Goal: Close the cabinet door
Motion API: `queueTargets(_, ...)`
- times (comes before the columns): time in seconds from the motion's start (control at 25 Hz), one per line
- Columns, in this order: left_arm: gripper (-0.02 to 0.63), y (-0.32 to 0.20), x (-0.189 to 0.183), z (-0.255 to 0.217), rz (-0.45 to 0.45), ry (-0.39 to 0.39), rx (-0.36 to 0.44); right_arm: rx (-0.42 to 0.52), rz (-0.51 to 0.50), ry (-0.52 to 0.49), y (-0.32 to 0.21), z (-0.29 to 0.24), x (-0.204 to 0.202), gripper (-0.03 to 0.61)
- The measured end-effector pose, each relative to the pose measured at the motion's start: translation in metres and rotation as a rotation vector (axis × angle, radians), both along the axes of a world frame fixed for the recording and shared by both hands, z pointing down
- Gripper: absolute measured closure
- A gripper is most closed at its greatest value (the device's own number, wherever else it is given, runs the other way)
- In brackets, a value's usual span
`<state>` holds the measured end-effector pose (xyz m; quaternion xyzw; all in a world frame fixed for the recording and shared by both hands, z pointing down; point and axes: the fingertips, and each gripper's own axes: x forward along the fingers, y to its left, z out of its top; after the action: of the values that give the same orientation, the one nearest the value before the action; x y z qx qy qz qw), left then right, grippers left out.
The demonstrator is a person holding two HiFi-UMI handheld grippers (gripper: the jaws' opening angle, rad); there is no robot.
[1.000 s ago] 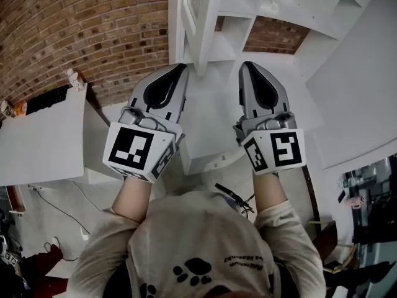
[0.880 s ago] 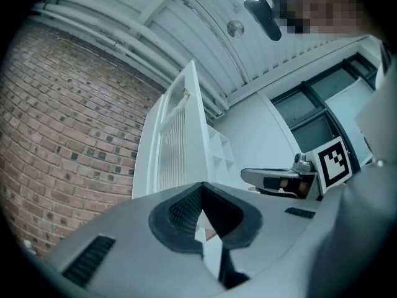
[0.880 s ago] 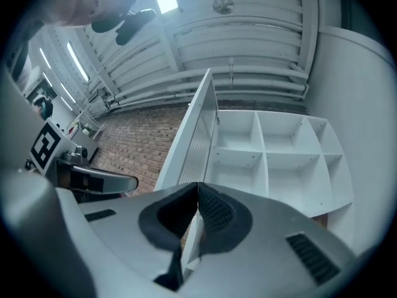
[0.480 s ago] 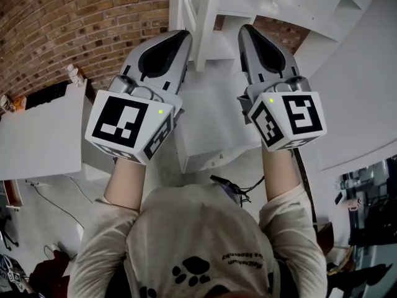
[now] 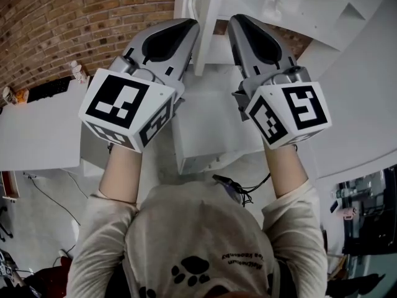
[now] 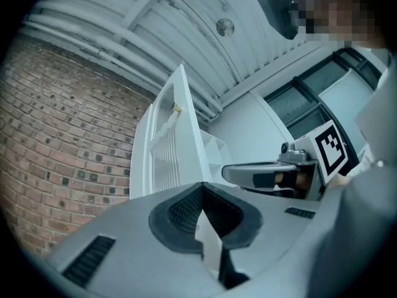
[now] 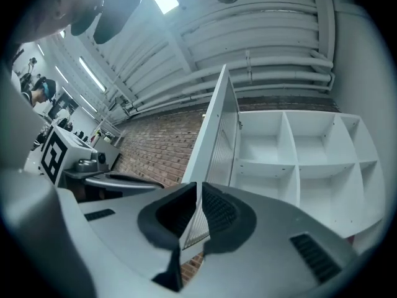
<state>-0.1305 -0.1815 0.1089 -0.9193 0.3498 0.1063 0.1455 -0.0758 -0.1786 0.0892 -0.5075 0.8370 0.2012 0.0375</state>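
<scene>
The white cabinet door (image 5: 205,36) stands open, edge-on, its slatted panel (image 6: 162,157) and small knob in the left gripper view. The open shelves (image 5: 279,5) lie to its right, with several empty compartments (image 7: 298,154). My left gripper (image 5: 189,27) is shut and empty, held up just left of the door's edge. My right gripper (image 5: 234,20) is shut and empty too, just right of that edge. Neither one touches the door. Each gripper view shows its own jaw tips together (image 6: 200,185) (image 7: 198,188) and the door (image 7: 217,135) beyond them.
A brick wall (image 5: 80,23) runs behind and left of the cabinet. A white tabletop (image 5: 37,135) sits at the left, a low white unit (image 5: 211,135) below my grippers, and a dark cable (image 5: 239,194) on the floor. White panels (image 5: 360,104) stand at the right.
Both grippers have risen together and now reach up beside the door's edge. Their marker cubes look larger in the head view. The door has not moved.
</scene>
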Motion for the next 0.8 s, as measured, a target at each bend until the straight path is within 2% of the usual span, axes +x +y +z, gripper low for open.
queueTargets(0.04,0.606,-0.001,0.000,0.000,0.002,0.000,-0.003,-0.001,-0.012,-0.003,0.000,-0.002,-0.003,0.545)
queueTargets(0.12,0.606,-0.004,-0.001,-0.001,0.004,-0.001,-0.008,-0.011,-0.035,-0.010,-0.002,-0.007,-0.008,0.465)
queueTargets(0.2,0.606,-0.007,-0.002,-0.003,0.007,0.000,-0.012,-0.025,-0.057,-0.013,-0.004,-0.011,-0.013,0.439)
queueTargets(0.4,0.606,-0.013,-0.005,-0.008,0.022,0.005,-0.014,-0.039,-0.066,-0.016,-0.010,-0.018,-0.024,0.410)
queueTargets(0.6,0.606,-0.019,-0.004,-0.010,0.029,-0.007,-0.010,-0.074,-0.068,-0.048,-0.022,-0.020,-0.030,0.410)
queueTargets(0.8,0.606,-0.024,-0.003,-0.007,0.055,-0.002,-0.024,-0.071,-0.032,-0.018,-0.034,-0.020,-0.035,0.410)
